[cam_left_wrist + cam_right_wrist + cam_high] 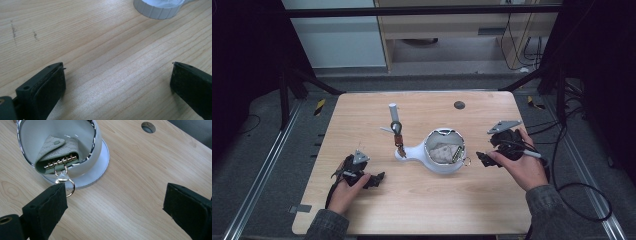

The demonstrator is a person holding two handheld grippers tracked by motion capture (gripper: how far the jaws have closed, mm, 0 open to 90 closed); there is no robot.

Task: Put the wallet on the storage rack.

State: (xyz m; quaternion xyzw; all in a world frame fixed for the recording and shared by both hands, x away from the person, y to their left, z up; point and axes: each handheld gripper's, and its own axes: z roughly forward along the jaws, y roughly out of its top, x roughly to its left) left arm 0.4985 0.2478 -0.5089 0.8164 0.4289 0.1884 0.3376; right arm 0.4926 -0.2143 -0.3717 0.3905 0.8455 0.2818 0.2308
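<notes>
Jaws on my right gripper [482,159] are standing wide apart, grasping nothing, just beside the white bowl [98,147] near the table's [422,210] middle. I am seeing a pale green key case [56,152] lying inside that bowl, its metal ring [70,187] hanging over the rim by one jaw. My left gripper [379,177] is resting released, well apart.

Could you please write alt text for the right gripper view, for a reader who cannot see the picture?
A white bowl-shaped holder on a wooden table contains a pale green key case with gold hooks; its metal ring hangs over the rim. The right gripper points at it with both black jaws wide apart and nothing between them. A dark round hole is in the tabletop behind.
</notes>
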